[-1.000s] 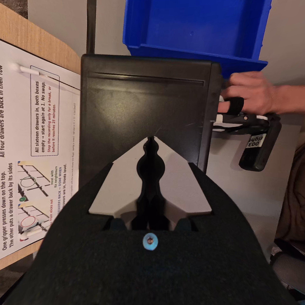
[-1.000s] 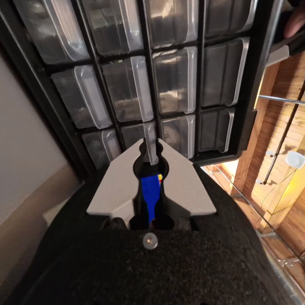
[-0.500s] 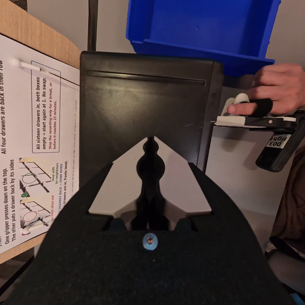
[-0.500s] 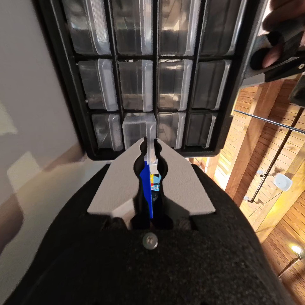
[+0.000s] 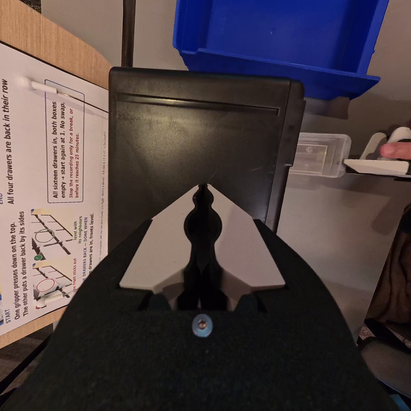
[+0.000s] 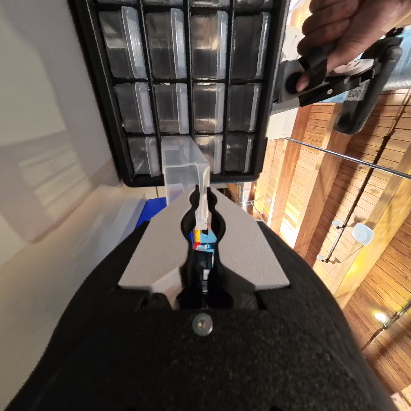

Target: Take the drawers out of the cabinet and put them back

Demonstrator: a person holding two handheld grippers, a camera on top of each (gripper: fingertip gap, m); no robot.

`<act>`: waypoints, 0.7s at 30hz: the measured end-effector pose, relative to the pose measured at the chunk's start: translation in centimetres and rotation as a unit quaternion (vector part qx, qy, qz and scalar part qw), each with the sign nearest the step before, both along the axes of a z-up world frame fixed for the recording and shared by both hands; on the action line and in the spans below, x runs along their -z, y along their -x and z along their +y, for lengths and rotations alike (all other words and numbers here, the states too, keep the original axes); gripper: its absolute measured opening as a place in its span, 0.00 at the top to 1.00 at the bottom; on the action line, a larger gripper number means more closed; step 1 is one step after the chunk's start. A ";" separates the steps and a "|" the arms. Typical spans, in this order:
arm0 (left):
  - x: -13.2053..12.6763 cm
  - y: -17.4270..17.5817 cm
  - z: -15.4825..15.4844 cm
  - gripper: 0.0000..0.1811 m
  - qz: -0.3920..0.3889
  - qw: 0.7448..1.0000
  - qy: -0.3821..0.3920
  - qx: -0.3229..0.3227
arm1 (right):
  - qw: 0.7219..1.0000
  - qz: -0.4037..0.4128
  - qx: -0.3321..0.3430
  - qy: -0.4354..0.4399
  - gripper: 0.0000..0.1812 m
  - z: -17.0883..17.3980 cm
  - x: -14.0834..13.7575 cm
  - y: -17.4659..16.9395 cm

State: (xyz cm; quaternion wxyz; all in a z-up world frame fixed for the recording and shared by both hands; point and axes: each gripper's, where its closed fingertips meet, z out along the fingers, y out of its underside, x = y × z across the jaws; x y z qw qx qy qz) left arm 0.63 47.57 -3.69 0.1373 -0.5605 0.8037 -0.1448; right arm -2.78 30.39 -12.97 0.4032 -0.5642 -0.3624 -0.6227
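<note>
Right tool (image 6: 202, 189) pinches the clear drawer's (image 6: 185, 165) handle, drawer partly out of the cabinet (image 6: 268, 106). Left tool (image 5: 202, 185), pressed together, touches the cabinet top (image 5: 200, 133).

— How well lit is the left wrist view?
— Dim and warm. The black cabinet top (image 5: 195, 142) carries a soft, dull sheen at its middle, and the blue bin (image 5: 287, 42) casts a shadow on the wall below it. Focus is sharp, though straight edges bow toward the frame's borders.

— And the right wrist view?
— Brighter at the right, where a lamp (image 6: 380, 317) glares against the wooden planks (image 6: 347, 222). The pale wall (image 6: 44, 155) on the left is smeared with motion blur, and the clear drawer fronts (image 6: 208, 106) glint.
</note>
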 end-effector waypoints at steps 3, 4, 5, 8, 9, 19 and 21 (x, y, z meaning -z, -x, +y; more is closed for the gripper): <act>0.0 0.0 0.0 1.00 -0.005 1.000 0.004 -0.004 | 1.000 -0.010 -0.002 -0.008 0.97 -0.7 -0.2 0.4; 0.0 0.0 0.0 1.00 -0.007 1.000 0.004 -0.005 | 1.000 -0.011 -0.003 -0.010 0.98 -0.9 -0.2 0.5; 0.0 0.0 0.0 1.00 -0.008 1.000 0.003 -0.005 | 1.000 -0.011 -0.003 -0.012 0.98 -1.1 -0.3 0.6; 0.0 0.0 0.0 1.00 -0.008 1.000 -0.003 -0.005 | 1.000 -0.008 -0.001 -0.019 0.99 -1.6 -0.9 0.8; 0.0 0.0 0.0 1.00 -0.008 1.000 -0.005 -0.004 | 1.000 -0.001 -0.008 -0.019 0.99 -1.8 -0.9 1.0; 0.0 0.0 0.0 1.00 -0.010 1.000 -0.010 -0.005 | 0.999 -0.001 -0.036 0.004 0.99 -5.2 0.0 3.1; 0.0 0.0 0.0 1.00 -0.015 1.000 -0.006 -0.007 | 0.999 0.004 -0.051 0.012 0.99 -6.6 0.4 3.9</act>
